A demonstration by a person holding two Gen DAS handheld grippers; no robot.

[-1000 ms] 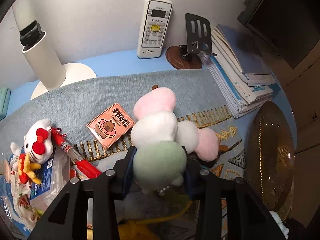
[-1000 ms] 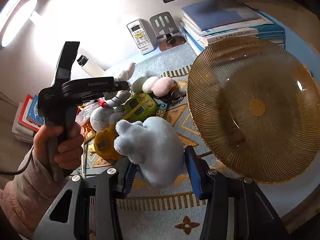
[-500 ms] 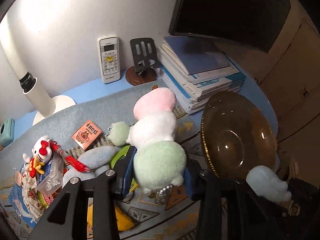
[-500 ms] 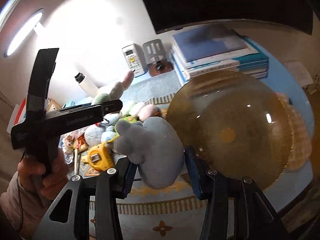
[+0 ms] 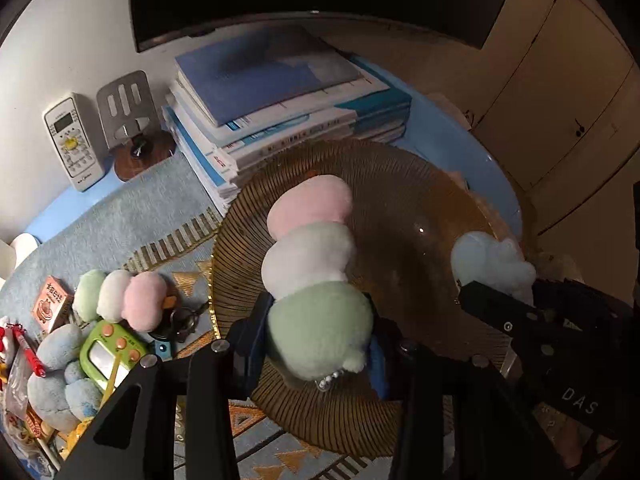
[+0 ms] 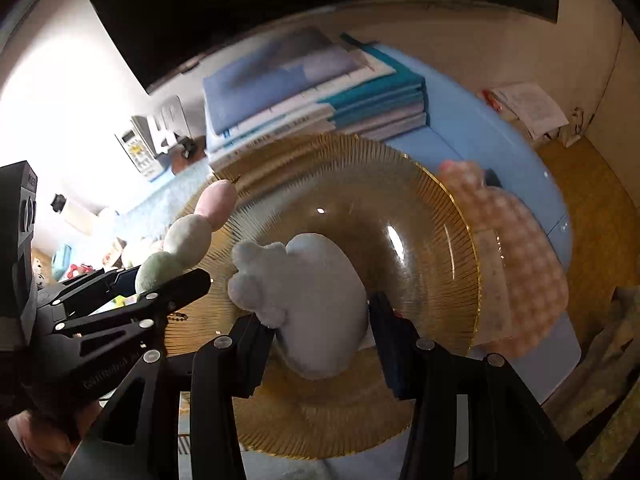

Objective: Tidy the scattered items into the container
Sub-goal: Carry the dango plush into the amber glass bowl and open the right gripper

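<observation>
both views bulge with fisheye curvature and fall to black at the corners. the left wrist view is dim but sharp. in the right wrist view the white wall [image 6: 60, 112] at upper left is blown out, small highlights glint on the amber glass plate [image 6: 400, 240], and the book stack [image 6: 312, 92] looks smeared and soft.

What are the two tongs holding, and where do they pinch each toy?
The left tongs pinch the three-ball plush skewer by its green end ball. The right tongs pinch the pale blue plush toy around its body.
</observation>
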